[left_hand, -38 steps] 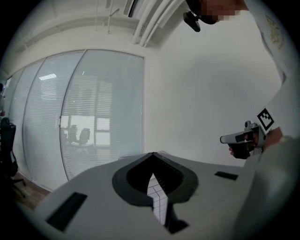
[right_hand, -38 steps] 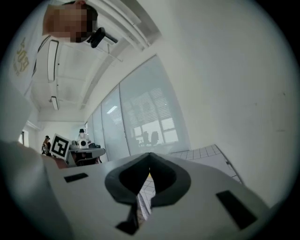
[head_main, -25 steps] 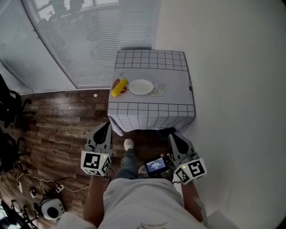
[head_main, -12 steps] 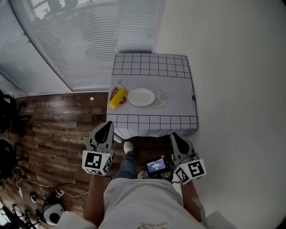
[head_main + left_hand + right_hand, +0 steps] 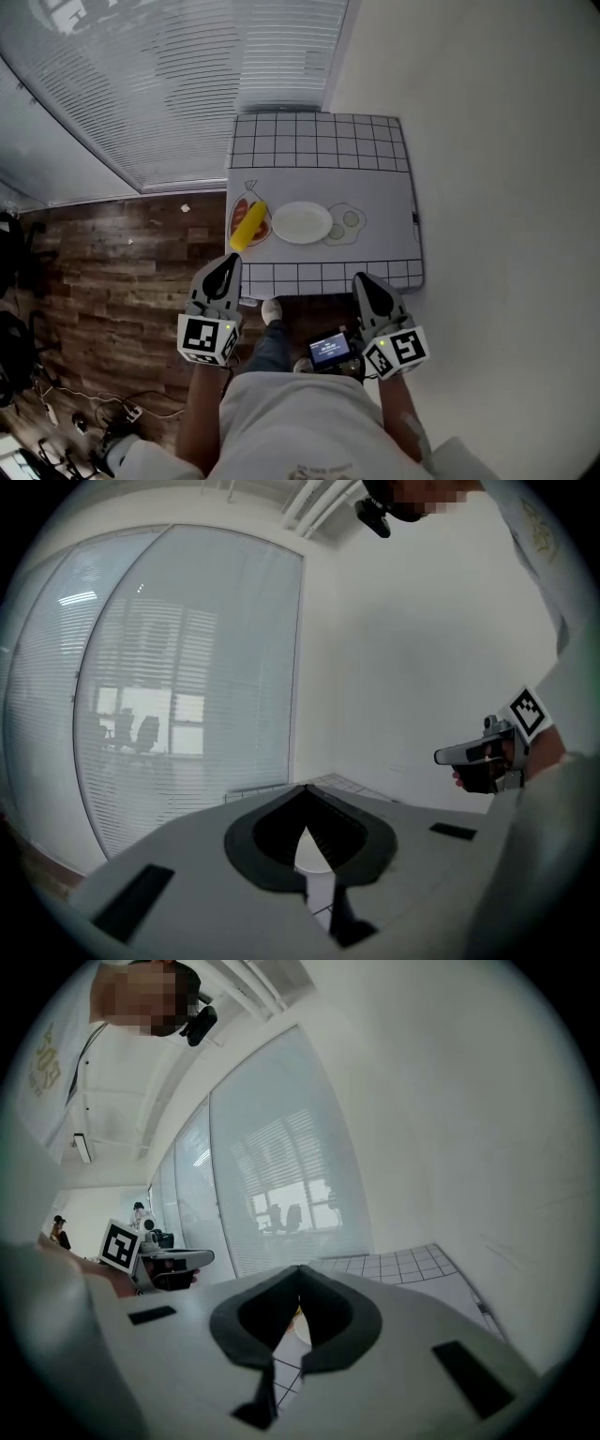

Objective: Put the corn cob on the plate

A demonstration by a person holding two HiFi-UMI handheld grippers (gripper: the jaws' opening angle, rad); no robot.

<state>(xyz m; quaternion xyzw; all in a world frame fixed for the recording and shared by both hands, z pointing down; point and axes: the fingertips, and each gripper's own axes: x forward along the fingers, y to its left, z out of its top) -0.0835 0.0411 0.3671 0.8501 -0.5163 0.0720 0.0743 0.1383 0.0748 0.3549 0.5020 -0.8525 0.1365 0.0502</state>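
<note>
A yellow corn cob (image 5: pixel 247 226) lies on a red printed picture at the left side of a small table (image 5: pixel 323 145) covered with a white grid cloth. Just to its right sits an empty white plate (image 5: pixel 301 223). My left gripper (image 5: pixel 225 261) and right gripper (image 5: pixel 362 280) are both shut and hold nothing. They hover short of the table's near edge, the left one below the corn, the right one below the table's right half. In the left gripper view the shut jaws (image 5: pixel 302 799) point toward the table. The right gripper view shows its shut jaws (image 5: pixel 299 1277) over the grid cloth (image 5: pixel 403 1265).
A white wall (image 5: pixel 497 141) runs along the table's right side and slatted blinds (image 5: pixel 169 84) stand behind it. Wood floor (image 5: pixel 112 262) lies to the left, with cables at lower left. A small screen (image 5: pixel 328 349) hangs at the person's waist, and a foot (image 5: pixel 271 309) shows by the table.
The person has stepped toward the table, which now sits lower and larger in the head view. Both shut grippers have come forward with it, close to the near edge.
</note>
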